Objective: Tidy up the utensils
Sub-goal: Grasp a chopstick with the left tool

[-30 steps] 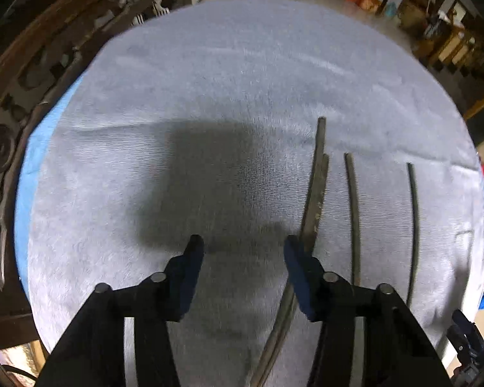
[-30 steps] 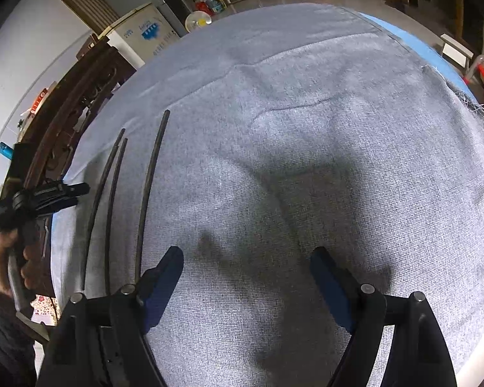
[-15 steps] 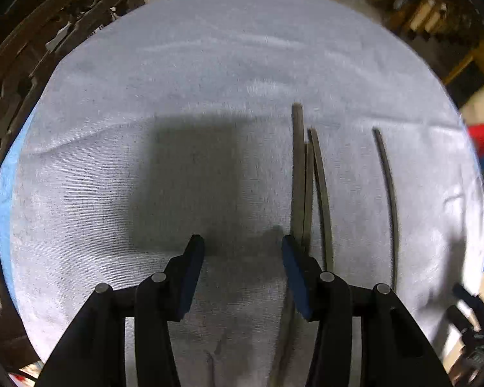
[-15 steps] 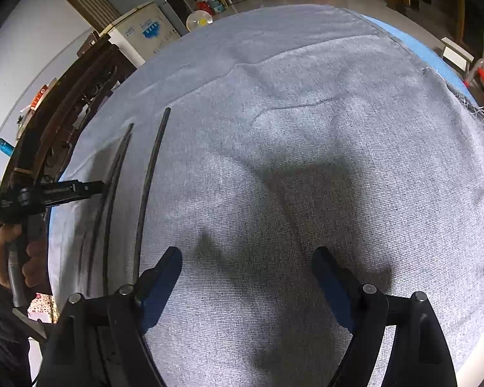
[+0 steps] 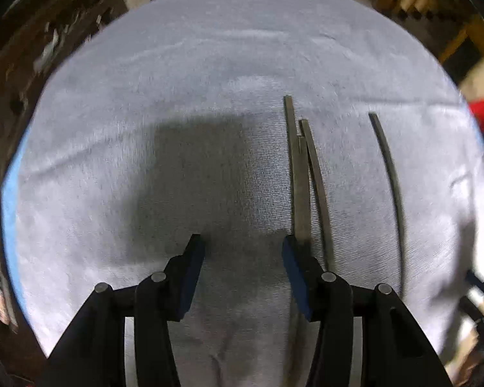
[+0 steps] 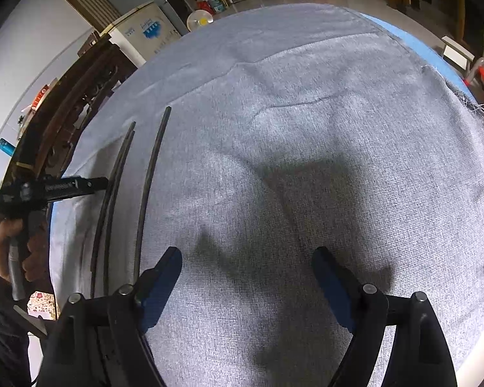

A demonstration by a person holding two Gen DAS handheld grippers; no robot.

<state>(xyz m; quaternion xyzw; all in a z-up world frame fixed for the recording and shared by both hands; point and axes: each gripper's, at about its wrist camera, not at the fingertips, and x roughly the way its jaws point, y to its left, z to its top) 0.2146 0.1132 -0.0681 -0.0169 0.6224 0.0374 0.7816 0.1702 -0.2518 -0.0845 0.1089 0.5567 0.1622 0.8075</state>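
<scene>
Chopsticks (image 5: 299, 190), dark, thin and square-tipped, are laid out lengthwise on a nubby grey cloth (image 5: 177, 96): three bunched together, touching, and one (image 5: 391, 174) off alone to the right. The left gripper (image 5: 242, 251) is pointed steeply down just beside the bunch, jaws about half open and just widened, nothing gripped. The right gripper (image 6: 247, 261) is held spread wide over bare cloth, empty.

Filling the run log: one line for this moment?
left gripper: open, beside bunched chopsticks | right gripper: open, empty | cloth: one chopstick apart
</scene>
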